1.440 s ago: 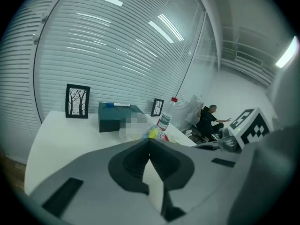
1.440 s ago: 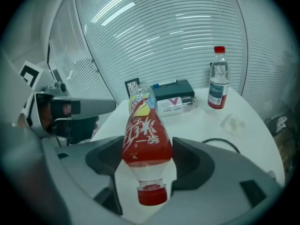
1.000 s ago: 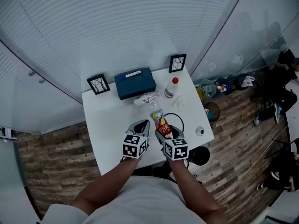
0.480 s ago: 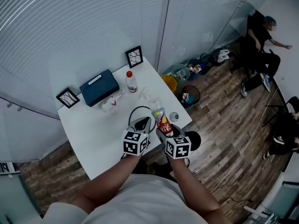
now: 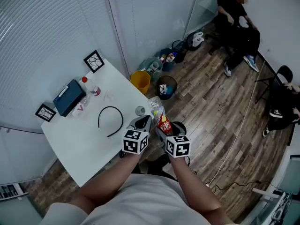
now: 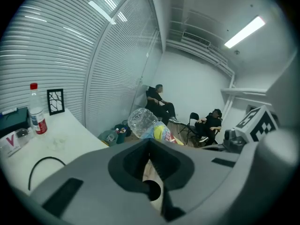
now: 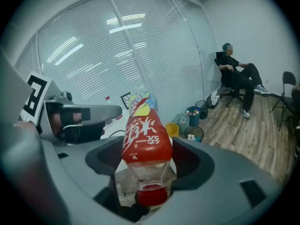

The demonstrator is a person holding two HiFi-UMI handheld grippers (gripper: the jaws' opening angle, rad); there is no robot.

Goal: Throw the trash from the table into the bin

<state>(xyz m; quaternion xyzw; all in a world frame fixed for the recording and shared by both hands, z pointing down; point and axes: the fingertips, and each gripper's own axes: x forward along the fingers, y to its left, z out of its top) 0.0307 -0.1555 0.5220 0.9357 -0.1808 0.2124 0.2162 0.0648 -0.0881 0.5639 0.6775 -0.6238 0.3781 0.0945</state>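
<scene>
Bottle (image 7: 146,139) now clears the table (image 5: 79,139) edge, clamped cap-end inward between the right claw's (image 5: 163,129) jaws; left claw (image 5: 142,123) closed, empty.

There are two bottles: one red-label bottle (image 7: 145,135) held up and one red-cap bottle (image 5: 93,89) on the surface (image 5: 82,146). That surface carries two framed pictures, a far picture (image 5: 93,61) and a near picture (image 5: 45,112), plus one blue box (image 5: 69,97), one black cord loop (image 5: 111,121), one small packet (image 5: 79,108) and one little round thing (image 5: 140,110). There is one yellow bin (image 5: 140,81), one black bin (image 5: 167,87) and more bins too bunched to count, and two people sit, one person by the wall (image 5: 236,18) and another person at the right edge (image 5: 281,104).
</scene>
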